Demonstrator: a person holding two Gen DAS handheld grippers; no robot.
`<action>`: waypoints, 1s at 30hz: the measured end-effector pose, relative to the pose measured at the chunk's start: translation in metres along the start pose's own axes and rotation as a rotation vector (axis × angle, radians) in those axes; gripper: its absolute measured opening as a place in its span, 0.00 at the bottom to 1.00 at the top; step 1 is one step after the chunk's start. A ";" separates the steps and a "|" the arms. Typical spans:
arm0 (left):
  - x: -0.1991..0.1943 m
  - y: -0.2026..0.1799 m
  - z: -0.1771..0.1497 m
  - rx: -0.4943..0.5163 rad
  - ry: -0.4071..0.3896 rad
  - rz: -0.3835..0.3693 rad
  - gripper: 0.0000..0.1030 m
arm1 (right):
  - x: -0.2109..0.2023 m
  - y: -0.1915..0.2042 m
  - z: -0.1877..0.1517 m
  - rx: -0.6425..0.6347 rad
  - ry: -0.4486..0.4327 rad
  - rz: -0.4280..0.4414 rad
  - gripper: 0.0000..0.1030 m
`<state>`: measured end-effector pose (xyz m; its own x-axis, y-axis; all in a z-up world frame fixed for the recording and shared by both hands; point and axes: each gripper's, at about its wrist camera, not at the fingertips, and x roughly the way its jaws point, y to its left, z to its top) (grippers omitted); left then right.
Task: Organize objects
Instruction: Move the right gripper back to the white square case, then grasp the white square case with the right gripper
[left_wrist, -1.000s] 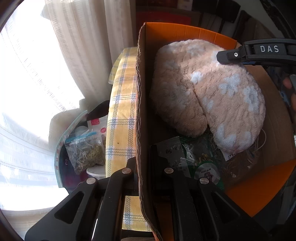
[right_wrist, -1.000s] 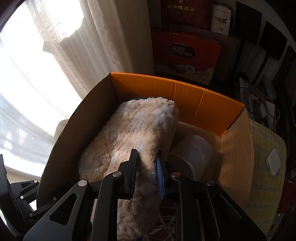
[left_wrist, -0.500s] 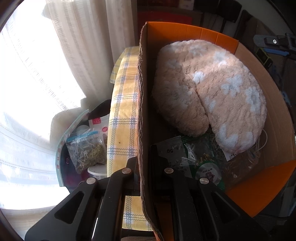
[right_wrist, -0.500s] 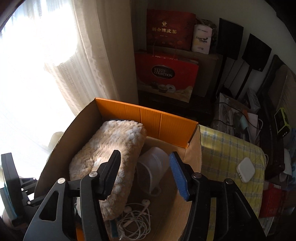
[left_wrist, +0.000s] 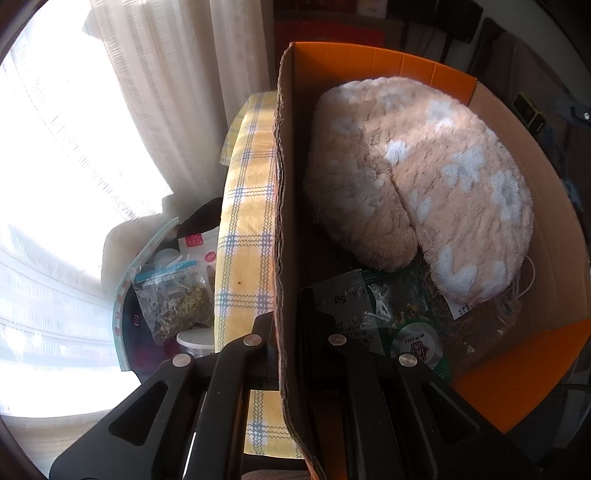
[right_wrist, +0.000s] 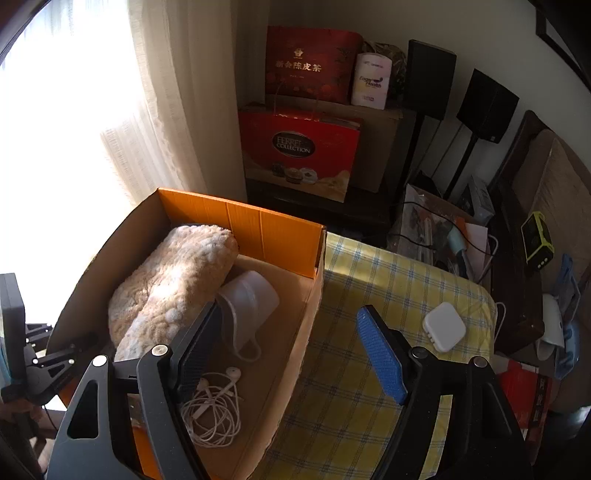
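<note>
The left hand-held gripper (left_wrist: 291, 332) is clamped on the box (left_wrist: 282, 206) wall, steadying it. The right hand-held gripper (right_wrist: 291, 332) hangs wide open and empty above the bench (right_wrist: 388, 280); likely next is the white charger (right_wrist: 444, 326), lying apart on the cloth.

The box (right_wrist: 280, 236) is orange inside; the plush (left_wrist: 436, 177) is beige with white paw prints; the desk (right_wrist: 388, 280) cloth is yellow plaid.

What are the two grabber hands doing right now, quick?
Left gripper: shut on the cardboard box wall, one of its fingers on each side.
Right gripper: open, holding nothing, above the box edge.
</note>
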<state>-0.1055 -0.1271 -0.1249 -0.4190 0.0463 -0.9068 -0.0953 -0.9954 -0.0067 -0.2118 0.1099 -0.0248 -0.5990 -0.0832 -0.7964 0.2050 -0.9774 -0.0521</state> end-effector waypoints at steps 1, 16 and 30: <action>0.000 0.000 0.000 0.001 -0.001 0.001 0.05 | -0.002 -0.006 -0.001 0.004 -0.001 -0.010 0.75; 0.005 -0.001 -0.002 -0.004 -0.005 -0.003 0.05 | -0.002 -0.119 -0.030 0.181 0.028 -0.128 0.75; 0.004 -0.004 0.001 -0.002 -0.004 0.002 0.05 | 0.057 -0.182 -0.051 0.236 0.087 -0.154 0.75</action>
<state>-0.1076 -0.1233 -0.1286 -0.4229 0.0441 -0.9051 -0.0922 -0.9957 -0.0055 -0.2440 0.2928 -0.0917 -0.5387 0.0764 -0.8391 -0.0752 -0.9963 -0.0424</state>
